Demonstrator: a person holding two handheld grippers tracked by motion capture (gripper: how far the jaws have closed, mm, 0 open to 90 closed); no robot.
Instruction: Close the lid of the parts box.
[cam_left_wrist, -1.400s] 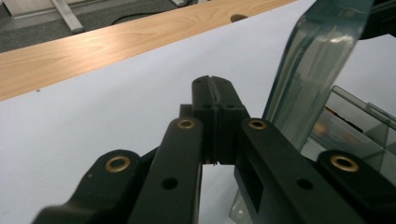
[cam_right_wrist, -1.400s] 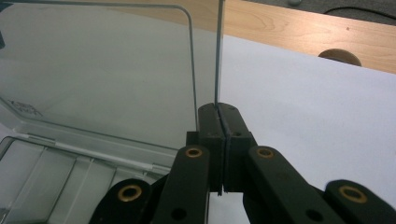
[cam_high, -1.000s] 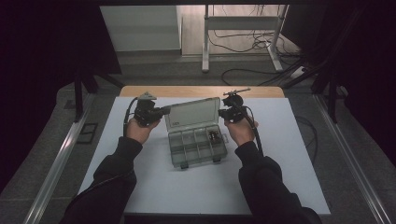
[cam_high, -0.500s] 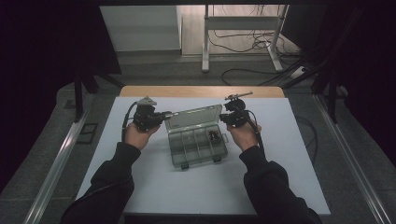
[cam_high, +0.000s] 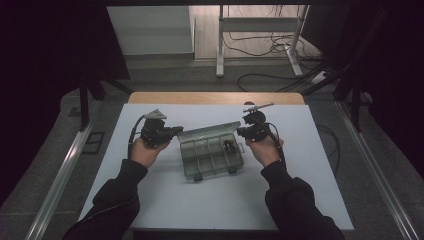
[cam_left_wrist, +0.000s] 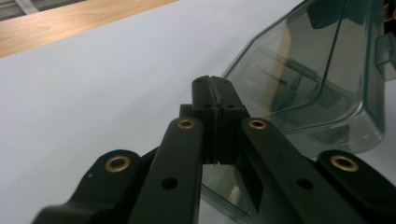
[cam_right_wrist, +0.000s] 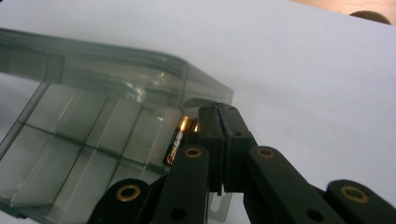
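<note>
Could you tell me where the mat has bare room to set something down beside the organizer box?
The mat is bare between the forearms, in front of the box, and along its right edge. It is crowded at the box's sides, where the left gripper and right gripper sit.

A flat white rectangular table top (cam_high: 200, 200) carries the work, with a strip of pale bare wood (cam_high: 215, 98) running along its far edge. Directly on the white surface, near the middle, lies a clear smoky plastic compartment box (cam_high: 210, 159) with its hinged lid (cam_high: 207, 133) raised at the far side; dividers split its tray into small cells, and dark batteries (cam_high: 229, 146) sit in the far right cell.
</note>
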